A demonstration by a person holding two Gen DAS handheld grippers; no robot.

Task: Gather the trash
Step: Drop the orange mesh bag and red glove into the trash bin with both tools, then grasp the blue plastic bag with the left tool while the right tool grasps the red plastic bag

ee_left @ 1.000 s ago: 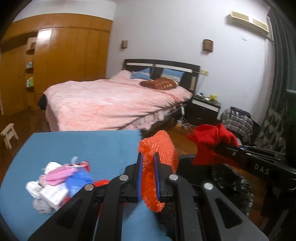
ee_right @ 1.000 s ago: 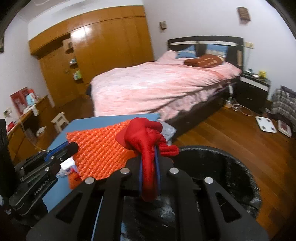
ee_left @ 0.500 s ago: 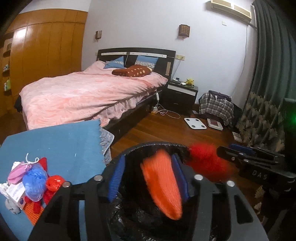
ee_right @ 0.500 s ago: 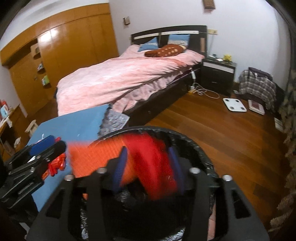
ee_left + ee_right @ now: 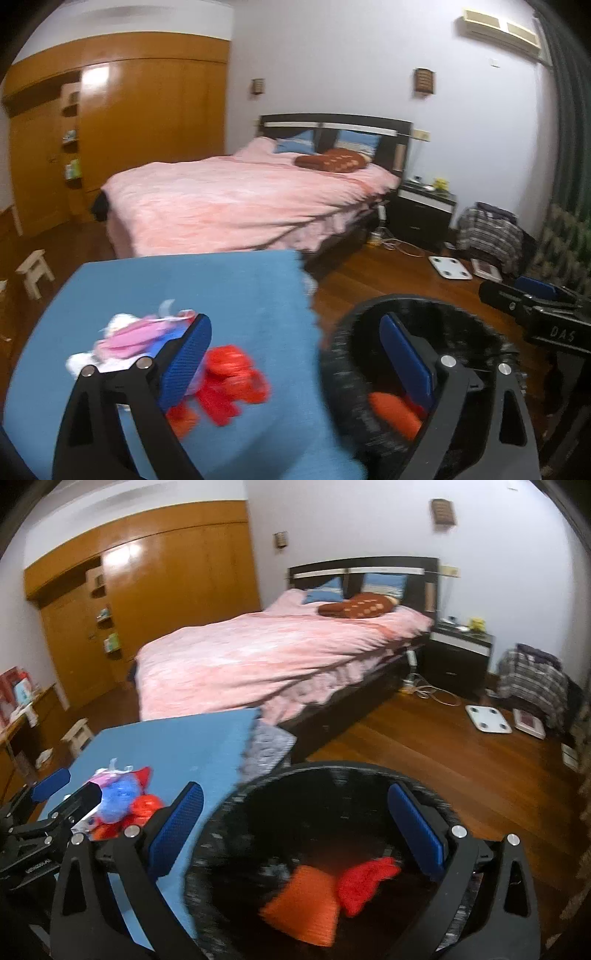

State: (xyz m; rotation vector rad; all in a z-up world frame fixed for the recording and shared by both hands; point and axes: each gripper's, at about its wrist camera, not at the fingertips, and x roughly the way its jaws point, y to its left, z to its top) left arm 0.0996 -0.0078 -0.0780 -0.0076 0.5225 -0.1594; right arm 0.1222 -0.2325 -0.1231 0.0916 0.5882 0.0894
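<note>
Orange scrap: ribbed, crumpled, inside black bin
Red scrap: touching it
Left gripper: jaws opening, nothing between
Right gripper: jaws opening, empty
Worktop: blue, leftover trash pile

The black bin is showing an orange ribbed piece and a red scrap. The table cover is appearing plain blue. The pile is displaying pink, white, blue and red. The bedspread is showing mottled pink; the cushion is reading brown, spotted.
</note>
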